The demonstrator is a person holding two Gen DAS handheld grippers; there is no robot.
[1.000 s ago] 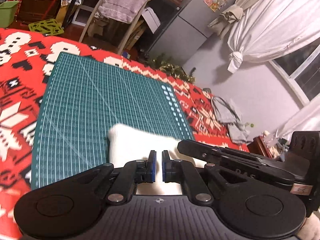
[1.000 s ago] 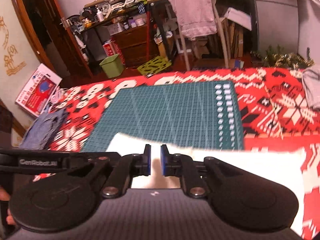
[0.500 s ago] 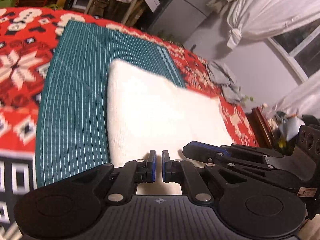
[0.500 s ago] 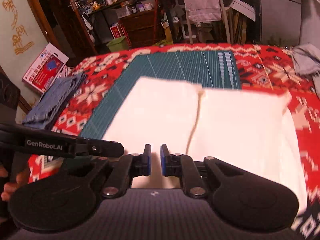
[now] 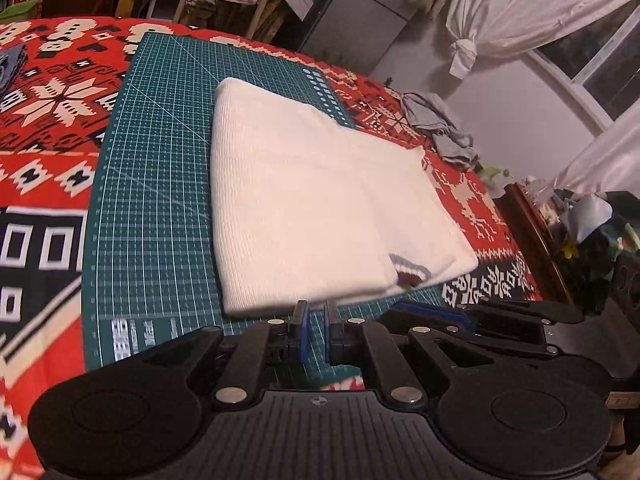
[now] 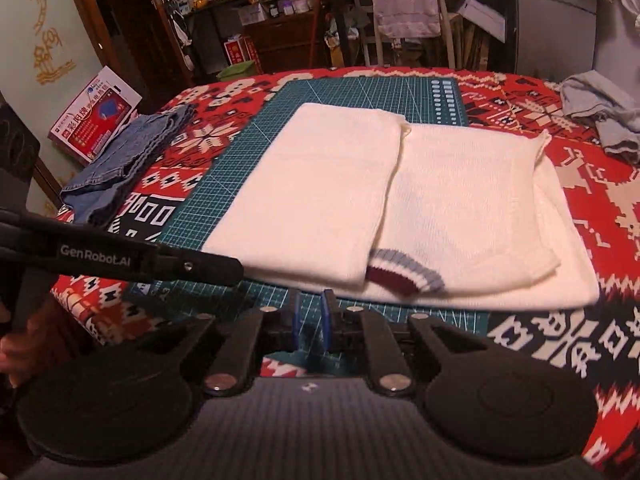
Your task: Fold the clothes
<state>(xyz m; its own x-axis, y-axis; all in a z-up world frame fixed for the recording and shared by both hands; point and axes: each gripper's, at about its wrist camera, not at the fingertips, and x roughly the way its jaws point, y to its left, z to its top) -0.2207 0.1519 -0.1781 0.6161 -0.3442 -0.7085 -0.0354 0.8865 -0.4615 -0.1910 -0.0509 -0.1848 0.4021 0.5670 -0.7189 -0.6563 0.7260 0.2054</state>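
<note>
A cream knit sweater (image 5: 312, 200) (image 6: 360, 200) lies folded flat on the green cutting mat (image 5: 160, 200) (image 6: 256, 148). One sleeve is laid across it, and its maroon and grey striped cuff (image 6: 404, 272) (image 5: 408, 272) shows at the near edge. My left gripper (image 5: 316, 320) hovers just short of that near edge, its fingers nearly together with only mat showing in the thin gap. My right gripper (image 6: 311, 312) stands the same way beside it, holding nothing. Each gripper's side shows in the other's view.
The mat rests on a red patterned blanket (image 6: 600, 200). Folded jeans (image 6: 128, 160) lie at its left edge, a crumpled grey garment (image 6: 600, 116) (image 5: 440, 124) at the far right. A red and white box (image 6: 96, 120) leans beyond the jeans. A towel-draped chair (image 6: 404, 0) stands behind.
The sweater, blurred and close under both grippers a second ago, now lies still and flat. Both grippers have drawn back toward me past its near edge.
</note>
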